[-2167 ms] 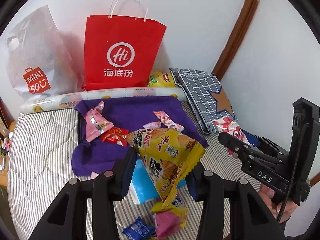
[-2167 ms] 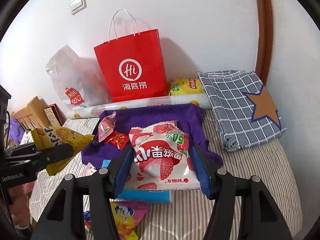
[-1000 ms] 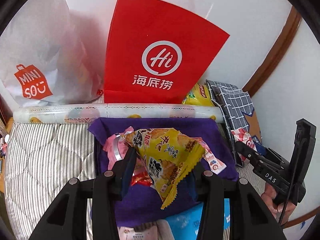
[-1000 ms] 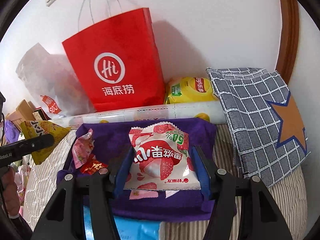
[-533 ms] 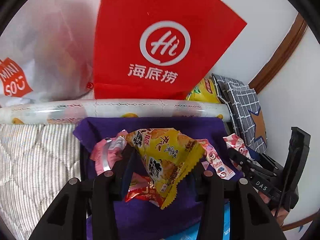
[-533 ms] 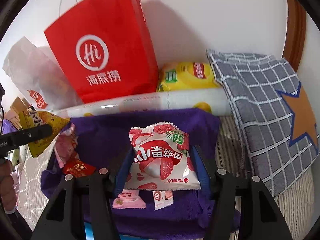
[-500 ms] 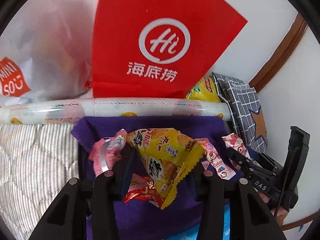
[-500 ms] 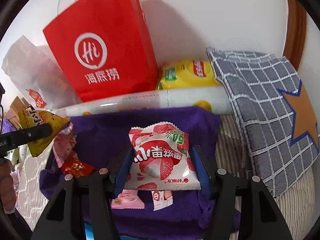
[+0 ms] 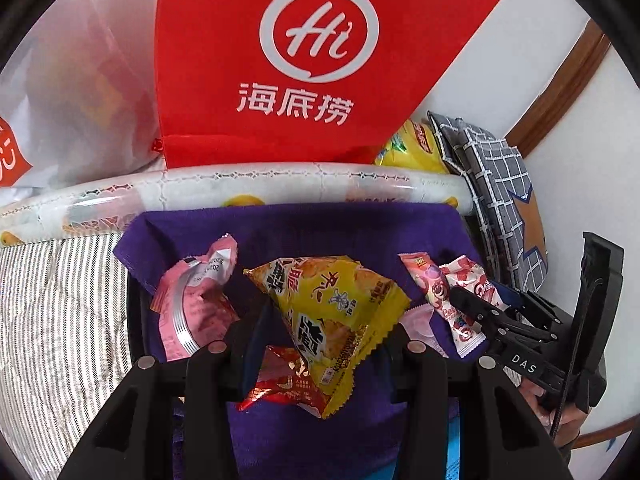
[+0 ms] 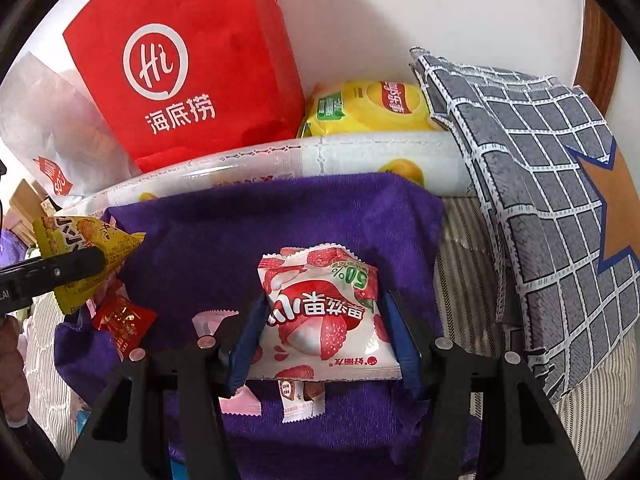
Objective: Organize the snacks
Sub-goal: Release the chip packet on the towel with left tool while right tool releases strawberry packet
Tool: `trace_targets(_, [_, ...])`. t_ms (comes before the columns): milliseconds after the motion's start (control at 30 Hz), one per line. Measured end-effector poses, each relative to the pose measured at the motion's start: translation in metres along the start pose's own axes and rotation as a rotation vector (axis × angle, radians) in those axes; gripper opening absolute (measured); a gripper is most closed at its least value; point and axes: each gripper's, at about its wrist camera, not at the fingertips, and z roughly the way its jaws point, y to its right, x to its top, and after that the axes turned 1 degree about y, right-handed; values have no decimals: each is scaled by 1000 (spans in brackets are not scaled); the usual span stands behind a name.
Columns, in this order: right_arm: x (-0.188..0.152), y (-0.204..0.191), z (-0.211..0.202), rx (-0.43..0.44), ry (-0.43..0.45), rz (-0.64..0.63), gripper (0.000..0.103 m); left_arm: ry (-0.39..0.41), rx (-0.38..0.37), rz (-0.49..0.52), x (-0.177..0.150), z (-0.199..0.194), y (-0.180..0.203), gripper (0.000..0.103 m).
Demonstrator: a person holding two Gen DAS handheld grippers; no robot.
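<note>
My left gripper [image 9: 324, 344] is shut on a yellow chip packet [image 9: 332, 312] and holds it above a purple cloth [image 9: 328, 228]. My right gripper [image 10: 326, 340] is shut on a white and red strawberry snack pack [image 10: 324, 312] above the same purple cloth [image 10: 280, 216]. On the cloth lie a pink pouch [image 9: 192, 304], a red wrapper [image 9: 288, 384] and small pink candy packs [image 9: 432, 288]. The yellow packet also shows at the left of the right wrist view [image 10: 84, 252]. The right gripper with its pack shows at the right of the left wrist view [image 9: 476, 300].
A red Hi paper bag [image 9: 304, 60] stands against the wall behind a printed roll [image 9: 280, 180]. A white plastic Miniso bag [image 9: 60, 92] is to its left. A yellow chips bag [image 10: 372, 108] and a grey checked cushion [image 10: 540, 184] sit at the right. Striped bedding [image 9: 52, 304] lies underneath.
Both grippers have moved forward and lower toward the purple cloth and the red bag, each still holding its snack.
</note>
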Motion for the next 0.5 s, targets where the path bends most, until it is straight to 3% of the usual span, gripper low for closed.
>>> trace_targets(500, [1,-10,-25,-3,43,-54,65,-23,17,21,-2,12,3,43])
